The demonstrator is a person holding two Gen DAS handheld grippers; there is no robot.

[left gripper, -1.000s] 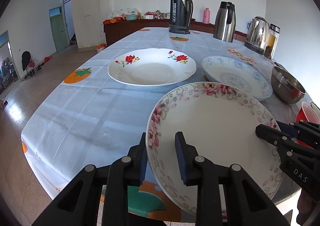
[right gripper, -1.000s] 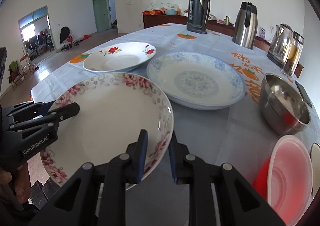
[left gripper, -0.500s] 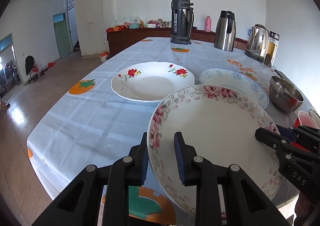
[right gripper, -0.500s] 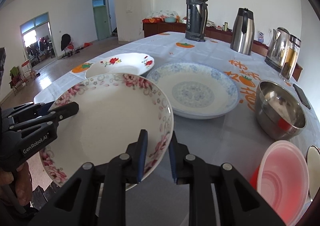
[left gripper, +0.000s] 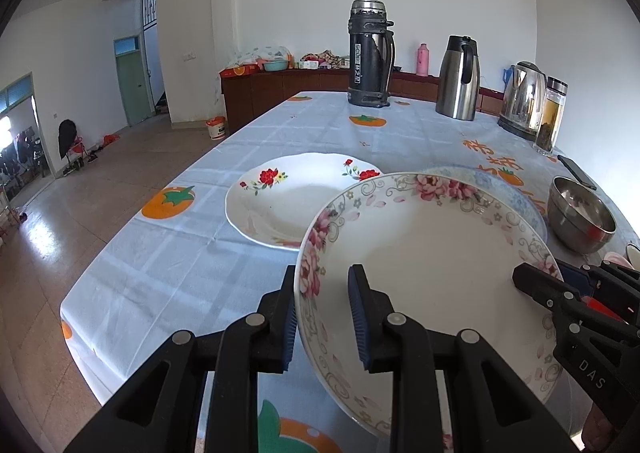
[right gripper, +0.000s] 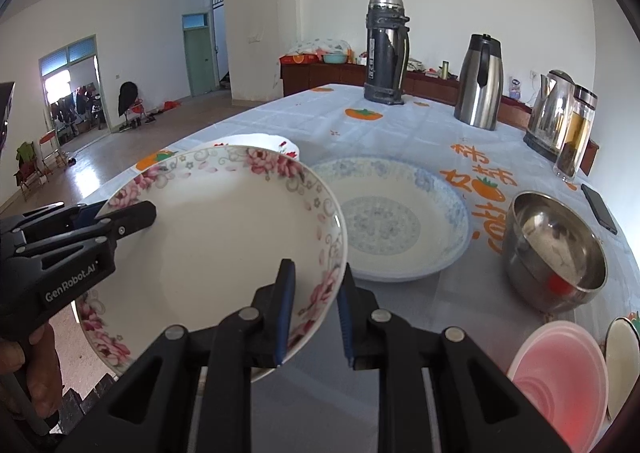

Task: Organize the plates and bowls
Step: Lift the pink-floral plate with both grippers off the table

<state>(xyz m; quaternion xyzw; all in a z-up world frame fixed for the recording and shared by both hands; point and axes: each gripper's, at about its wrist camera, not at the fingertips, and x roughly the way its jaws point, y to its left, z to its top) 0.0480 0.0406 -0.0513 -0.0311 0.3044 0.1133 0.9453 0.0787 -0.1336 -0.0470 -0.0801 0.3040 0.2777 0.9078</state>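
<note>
A white plate with a pink flower rim (left gripper: 432, 265) (right gripper: 216, 245) hangs tilted just above the near table edge, held from two sides. My left gripper (left gripper: 322, 293) is shut on its left rim, and my right gripper (right gripper: 316, 273) is shut on the opposite rim. Each wrist view shows the other gripper at the far rim: the right gripper (left gripper: 536, 281), the left gripper (right gripper: 132, 213). Behind it on the table lie a white plate with red flowers (left gripper: 296, 197) (right gripper: 256, 141) and a blue-patterned plate (right gripper: 400, 221) (left gripper: 500, 185), both partly hidden by the held plate.
A steel bowl (right gripper: 552, 249) and a pink plastic bowl (right gripper: 560, 373) sit to the right, with a phone (right gripper: 600, 209) beyond. At the table's far end stand a dark thermos (left gripper: 370, 53), a steel jug (left gripper: 458, 77), a kettle (left gripper: 524, 97) and a glass jar (left gripper: 554, 117). The blue cloth (left gripper: 160, 273) ends at the near left.
Both grippers have risen a little with the pink-flowered plate. Its far rim now overlaps the red-flowered and blue plates behind it. Both grips look unchanged.
</note>
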